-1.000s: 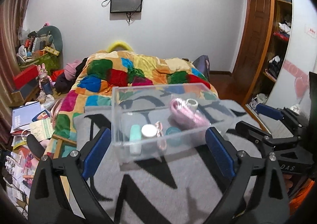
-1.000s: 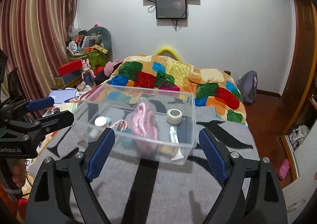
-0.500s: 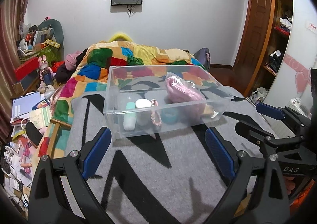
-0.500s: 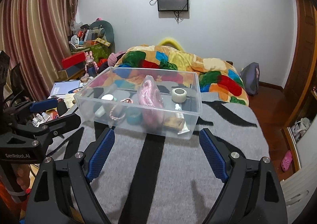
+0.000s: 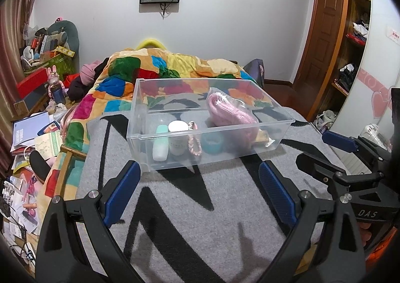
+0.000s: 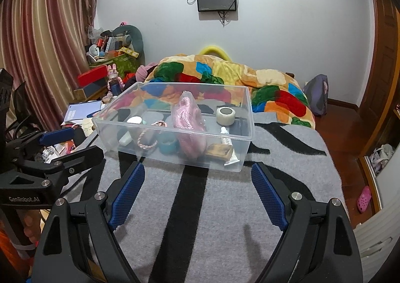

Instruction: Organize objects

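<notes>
Now the clear plastic rectangular box (image 5: 210,130), filled with small items, rests on the grey blanket with black stripes (image 5: 175,208). Left hand-held gripper (image 5: 197,195) and right hand-held gripper (image 6: 197,193) are both open, empty. I would approach its two short sides evenly.

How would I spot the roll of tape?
Find the clear plastic box on the grey striped blanket. The roll of tape stands alone near its far right corner, behind the white tube. It is the only pale, see-through ring; the other ring is teal.
</notes>
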Tool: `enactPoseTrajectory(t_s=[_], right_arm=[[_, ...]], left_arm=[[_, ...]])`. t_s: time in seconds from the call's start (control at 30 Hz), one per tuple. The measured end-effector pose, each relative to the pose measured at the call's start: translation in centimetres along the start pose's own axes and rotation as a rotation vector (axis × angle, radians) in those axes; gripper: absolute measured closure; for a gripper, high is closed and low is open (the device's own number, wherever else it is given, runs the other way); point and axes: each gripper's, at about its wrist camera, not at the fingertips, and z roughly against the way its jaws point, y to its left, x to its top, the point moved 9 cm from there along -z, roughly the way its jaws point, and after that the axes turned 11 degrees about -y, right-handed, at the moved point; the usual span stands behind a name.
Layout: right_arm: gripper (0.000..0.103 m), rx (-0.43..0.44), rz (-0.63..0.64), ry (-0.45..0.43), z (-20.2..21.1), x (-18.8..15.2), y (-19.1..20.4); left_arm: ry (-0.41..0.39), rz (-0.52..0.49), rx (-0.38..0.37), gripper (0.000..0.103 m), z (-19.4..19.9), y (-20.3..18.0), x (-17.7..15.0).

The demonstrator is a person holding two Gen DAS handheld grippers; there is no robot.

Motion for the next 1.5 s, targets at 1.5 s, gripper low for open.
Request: enactPoseTrajectory(t_s=[1.5], right_arm=[[0.017,0.003,-0.007,0.004,0.20,-0.27,0.02]], left_arm=[[0.007,0.023,-0.024,0.006,0.03,0.02,-0.02]])
